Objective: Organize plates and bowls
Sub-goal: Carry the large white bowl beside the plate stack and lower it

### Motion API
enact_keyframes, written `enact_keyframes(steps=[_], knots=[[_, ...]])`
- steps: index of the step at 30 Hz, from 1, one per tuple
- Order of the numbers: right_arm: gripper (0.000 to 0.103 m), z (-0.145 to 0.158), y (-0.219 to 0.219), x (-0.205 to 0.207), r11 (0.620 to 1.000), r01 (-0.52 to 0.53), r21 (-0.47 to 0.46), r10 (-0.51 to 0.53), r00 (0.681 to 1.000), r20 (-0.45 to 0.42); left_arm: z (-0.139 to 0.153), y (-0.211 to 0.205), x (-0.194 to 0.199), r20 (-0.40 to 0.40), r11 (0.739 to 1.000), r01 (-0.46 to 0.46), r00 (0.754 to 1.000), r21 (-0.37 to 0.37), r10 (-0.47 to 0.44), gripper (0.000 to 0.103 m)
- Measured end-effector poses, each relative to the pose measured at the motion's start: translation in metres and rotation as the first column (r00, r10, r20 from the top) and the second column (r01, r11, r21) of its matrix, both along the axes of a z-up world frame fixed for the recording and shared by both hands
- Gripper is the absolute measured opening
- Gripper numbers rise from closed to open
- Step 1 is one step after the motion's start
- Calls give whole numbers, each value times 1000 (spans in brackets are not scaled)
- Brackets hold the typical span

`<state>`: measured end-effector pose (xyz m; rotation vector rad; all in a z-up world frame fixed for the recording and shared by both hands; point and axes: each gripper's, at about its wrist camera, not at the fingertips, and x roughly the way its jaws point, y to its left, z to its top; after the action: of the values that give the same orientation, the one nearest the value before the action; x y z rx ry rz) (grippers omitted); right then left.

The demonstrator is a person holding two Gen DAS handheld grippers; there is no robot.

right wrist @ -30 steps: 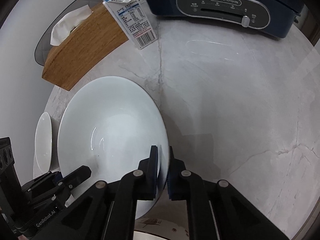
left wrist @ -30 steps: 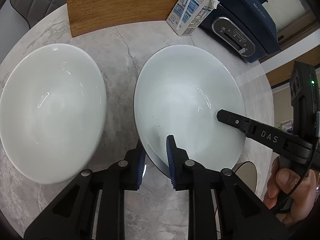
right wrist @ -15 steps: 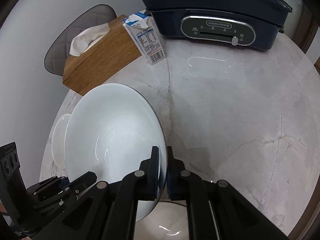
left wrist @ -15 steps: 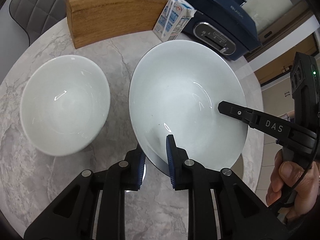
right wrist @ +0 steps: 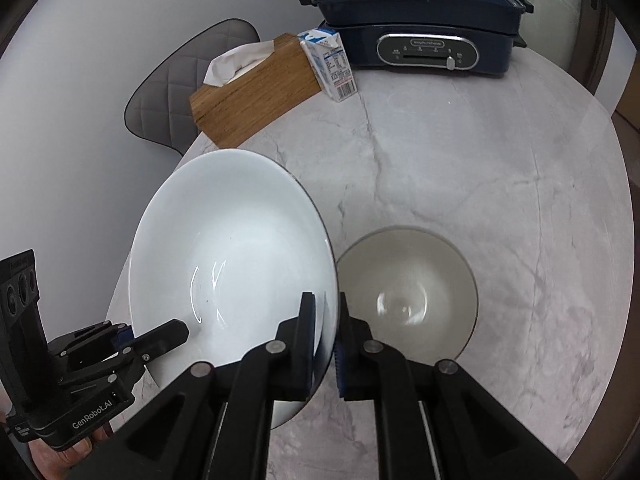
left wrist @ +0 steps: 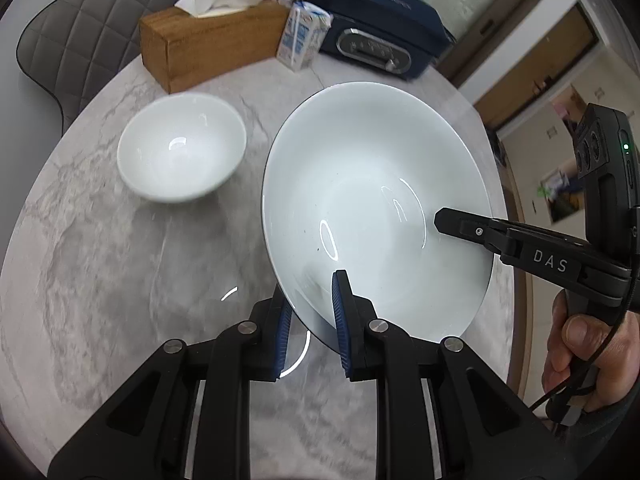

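Note:
A large white plate (left wrist: pixel 372 184) is held in the air above the marble table (left wrist: pixel 100 272), pinched on its rim from two sides. My left gripper (left wrist: pixel 310 316) is shut on its near rim. My right gripper (right wrist: pixel 324 328) is shut on the opposite rim; the plate also shows in the right wrist view (right wrist: pixel 228 264). A small white bowl (left wrist: pixel 182 146) stands on the table to the left of the plate. A greyish bowl (right wrist: pixel 408 296) stands on the table just right of the plate, below it.
At the back stand a wooden tissue box (left wrist: pixel 212 40), a milk carton (left wrist: pixel 302 38) and a dark blue electric cooker (left wrist: pixel 372 36). A grey chair (left wrist: pixel 88 36) is behind the table at the left. The table's round edge (right wrist: pixel 616 184) runs along the right.
Both grippers have lifted the plate well up off the table, so the table looks farther away. The greyish bowl has come into view under the plate's right side.

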<state>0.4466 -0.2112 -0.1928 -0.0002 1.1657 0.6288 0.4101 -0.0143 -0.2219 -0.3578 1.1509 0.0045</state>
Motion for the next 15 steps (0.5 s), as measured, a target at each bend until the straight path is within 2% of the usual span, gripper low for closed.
enact_keyframes(steps=[6, 9, 15], knots=[[12, -26, -15, -68, 996, 83, 17, -82, 995, -54, -26, -13, -59, -81, 995, 95, 992, 19, -93, 18], [12, -48, -23, -95, 990, 135, 28, -132, 986, -98, -44, -19, -77, -123, 992, 122, 985, 22, -119, 17], [13, -85, -35, -127, 979, 203, 30, -195, 964, -180, -59, -27, -94, -133, 984, 166, 979, 67, -156, 17]])
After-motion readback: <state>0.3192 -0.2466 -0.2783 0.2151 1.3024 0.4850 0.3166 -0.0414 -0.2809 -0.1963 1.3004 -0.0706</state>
